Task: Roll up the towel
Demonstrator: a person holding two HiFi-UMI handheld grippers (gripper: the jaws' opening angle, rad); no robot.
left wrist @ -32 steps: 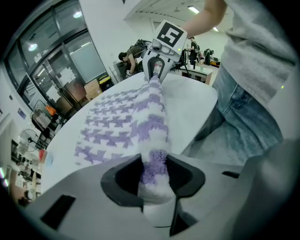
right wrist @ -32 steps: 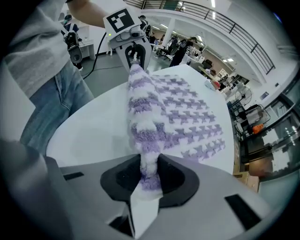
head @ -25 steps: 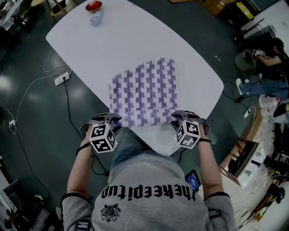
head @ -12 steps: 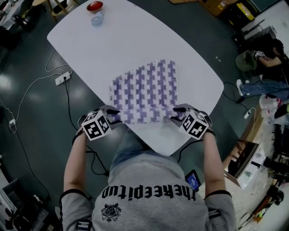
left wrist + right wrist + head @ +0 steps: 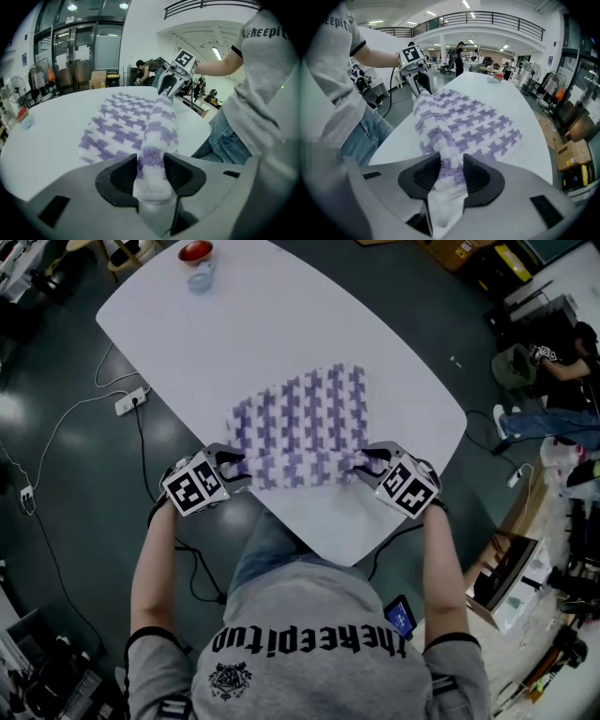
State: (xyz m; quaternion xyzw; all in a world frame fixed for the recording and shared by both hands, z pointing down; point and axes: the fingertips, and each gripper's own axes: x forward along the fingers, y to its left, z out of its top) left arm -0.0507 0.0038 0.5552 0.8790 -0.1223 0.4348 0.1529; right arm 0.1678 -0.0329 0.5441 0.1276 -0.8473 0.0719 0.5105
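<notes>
A white towel with a purple houndstooth pattern lies on the white table; its near edge is rolled into a thick tube across the front. My left gripper grips the tube's left end, and in the left gripper view the pads of that gripper press into the fluffy roll. At the tube's right end is my right gripper; in the right gripper view its jaws are shut on the towel. The flat part stretches away from me.
A red bowl and a pale blue object sit at the table's far corner. A power strip with cable lies on the floor at the left. A seated person and boxes are at the far right.
Both grippers moved away from my body, carrying the rolled near edge farther over the towel. The flat part has grown shorter and the marker cubes have tipped.
</notes>
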